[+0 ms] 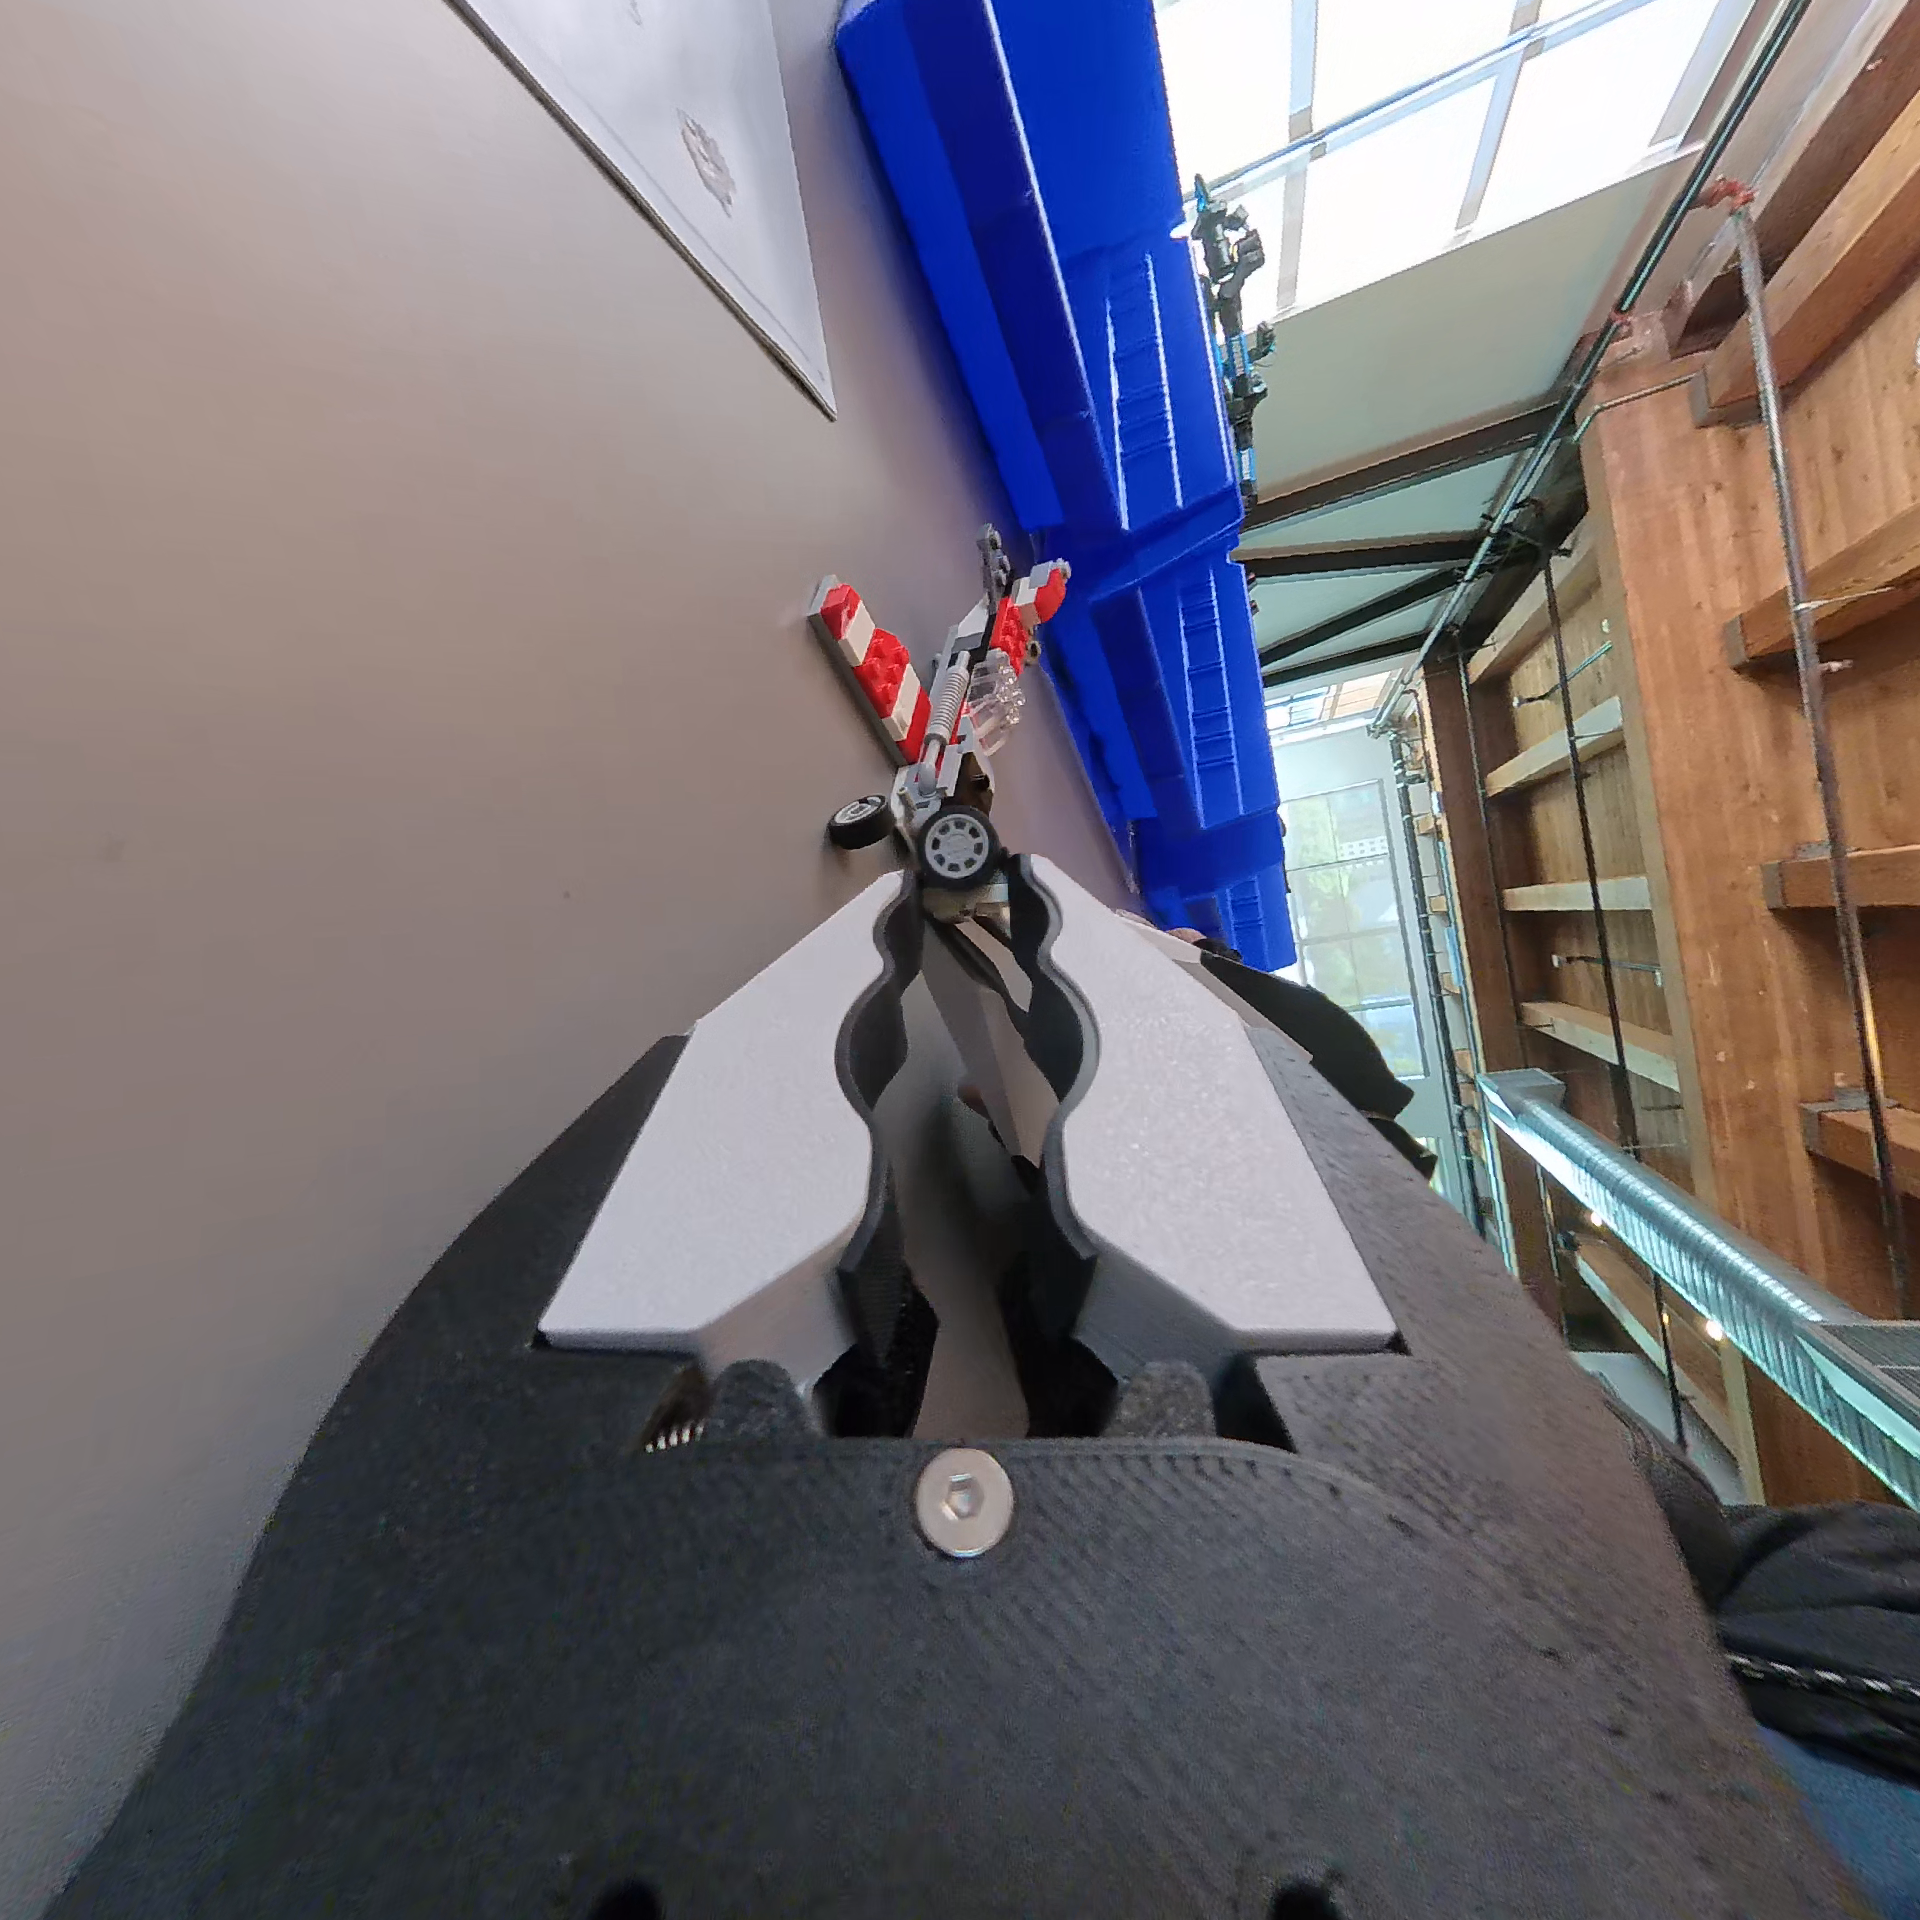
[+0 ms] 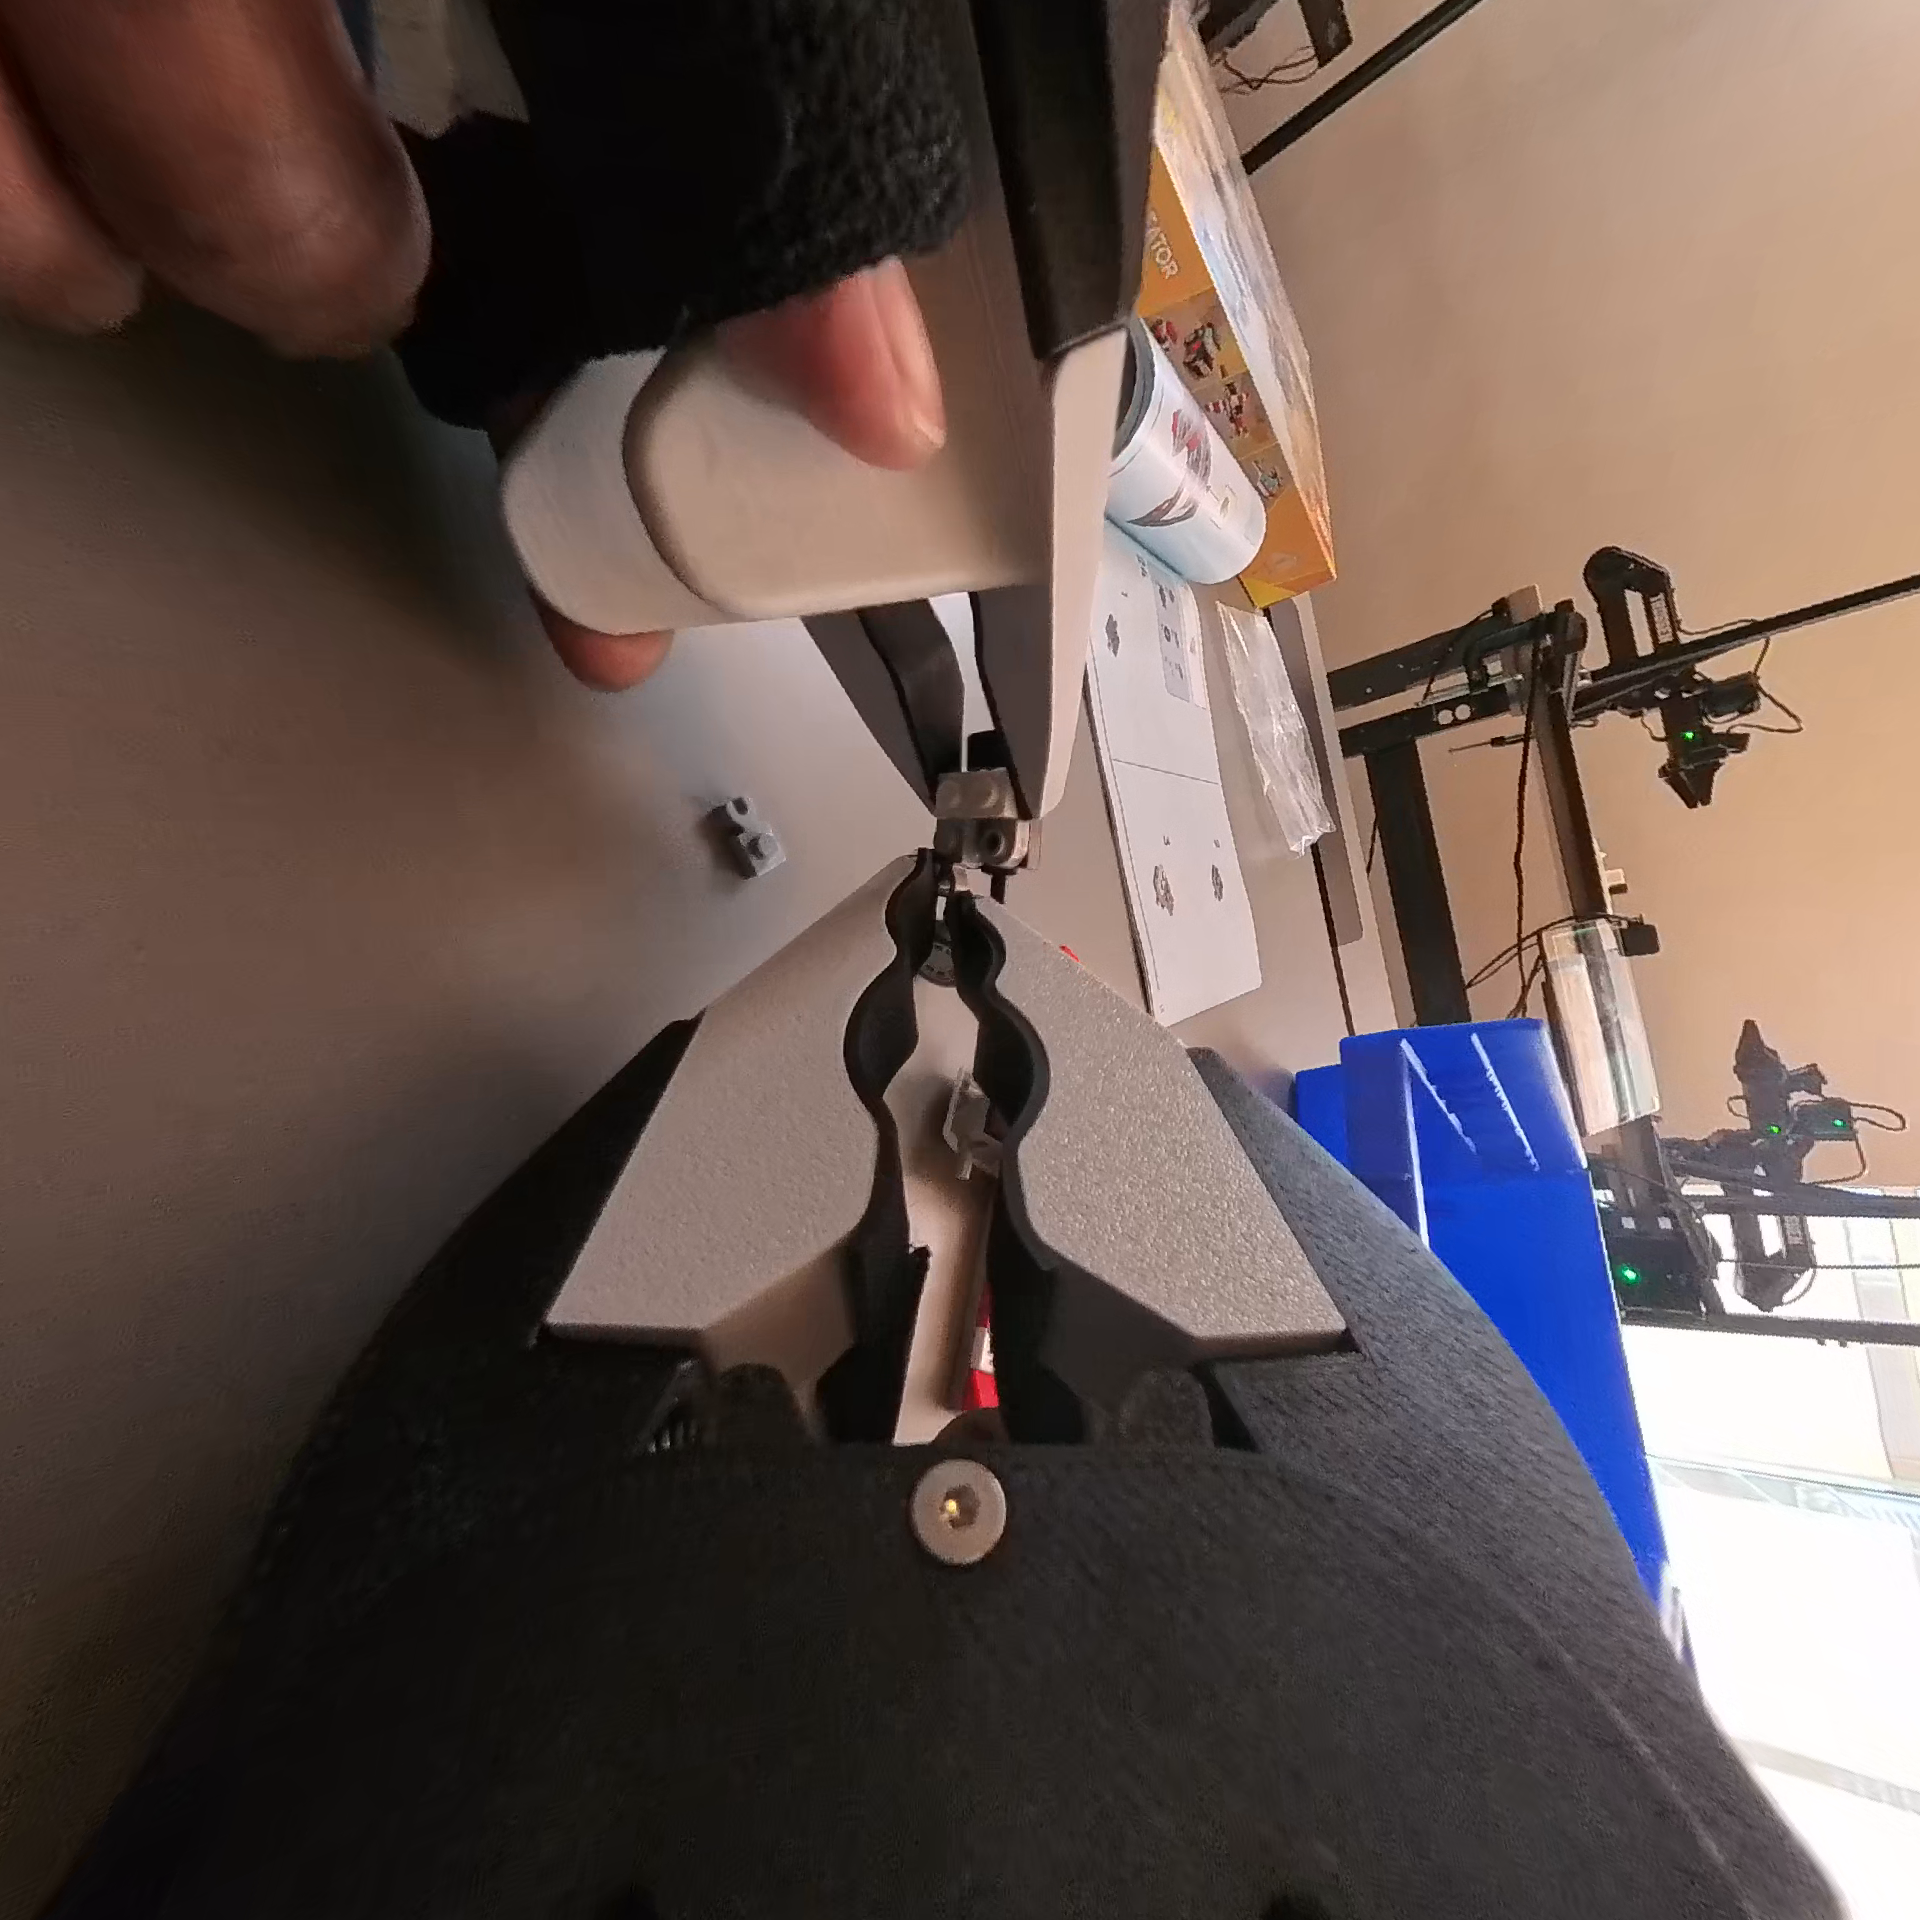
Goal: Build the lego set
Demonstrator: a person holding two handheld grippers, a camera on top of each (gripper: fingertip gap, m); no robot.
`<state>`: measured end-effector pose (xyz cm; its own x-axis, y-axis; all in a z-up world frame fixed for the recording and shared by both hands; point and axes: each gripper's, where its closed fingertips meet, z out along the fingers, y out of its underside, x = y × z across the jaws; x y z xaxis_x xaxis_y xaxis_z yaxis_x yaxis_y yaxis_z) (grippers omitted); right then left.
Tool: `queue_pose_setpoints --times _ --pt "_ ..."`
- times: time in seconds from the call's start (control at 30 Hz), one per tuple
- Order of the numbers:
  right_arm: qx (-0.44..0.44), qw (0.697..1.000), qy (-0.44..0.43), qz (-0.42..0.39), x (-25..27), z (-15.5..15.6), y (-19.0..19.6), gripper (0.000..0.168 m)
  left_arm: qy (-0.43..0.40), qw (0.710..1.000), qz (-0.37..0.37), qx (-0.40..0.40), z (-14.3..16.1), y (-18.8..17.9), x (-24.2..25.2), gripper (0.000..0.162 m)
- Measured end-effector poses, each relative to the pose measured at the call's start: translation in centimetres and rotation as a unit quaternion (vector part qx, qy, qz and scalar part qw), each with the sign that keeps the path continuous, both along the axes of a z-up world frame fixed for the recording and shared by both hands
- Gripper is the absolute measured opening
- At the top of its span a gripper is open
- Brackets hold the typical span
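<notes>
The lego model [image 1: 951,717] is a small grey frame with a spring, grey wheels, a clear piece and red and white bricks. My left gripper [image 1: 961,894] is shut on its wheel end and holds it above the grey table [image 1: 312,623]. A red and white striped wing [image 1: 873,665] and a loose black wheel [image 1: 857,821] lie on the table behind it. In the right wrist view my right gripper [image 2: 943,896] is shut on a thin part of the model's grey end [image 2: 977,826]. The left gripper [image 2: 982,774] comes in from above and grips the same end, held by a hand [image 2: 873,364].
A small loose grey piece [image 2: 748,836] lies on the table to the left. Blue bins [image 1: 1091,364] line the table edge and also show in the right wrist view [image 2: 1475,1195]. An instruction sheet [image 2: 1174,831], a plastic bag [image 2: 1273,717] and the set's box [image 2: 1236,312] lie beyond. The grippers are tip to tip, or close to it.
</notes>
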<state>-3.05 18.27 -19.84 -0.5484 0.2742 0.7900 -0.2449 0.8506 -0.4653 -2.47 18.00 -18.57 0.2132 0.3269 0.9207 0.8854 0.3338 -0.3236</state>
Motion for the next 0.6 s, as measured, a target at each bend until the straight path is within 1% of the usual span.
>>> queue_pose_setpoints --times 0.1,0.23,0.37,0.43,0.53,0.6 --pt "-0.017 1.0 -0.002 0.005 0.0 0.3 0.0 0.004 0.005 1.0 -0.007 0.014 0.4 0.1 0.2 0.018" --pt "-0.024 0.999 0.02 0.011 0.1 1.1 0.1 0.004 0.006 0.998 -0.035 0.052 1.3 0.1 0.7 0.02" --pt "-0.017 0.999 0.037 0.018 0.4 1.3 0.1 0.003 0.01 0.998 -0.041 0.055 1.5 -0.2 0.6 0.042" --pt "-0.013 0.999 0.041 0.024 0.5 1.3 -0.1 0.003 0.019 0.998 -0.057 0.033 1.3 -0.1 0.9 0.047" --pt "-0.006 0.999 0.043 0.033 0.7 1.2 -0.4 0.003 0.037 0.996 -0.08 0.007 1.2 0.1 1.2 0.045" --pt "-0.004 0.998 0.039 0.041 0.8 1.1 -0.6 0.004 0.052 0.995 -0.09 -0.006 1.3 0.1 1.3 0.033"
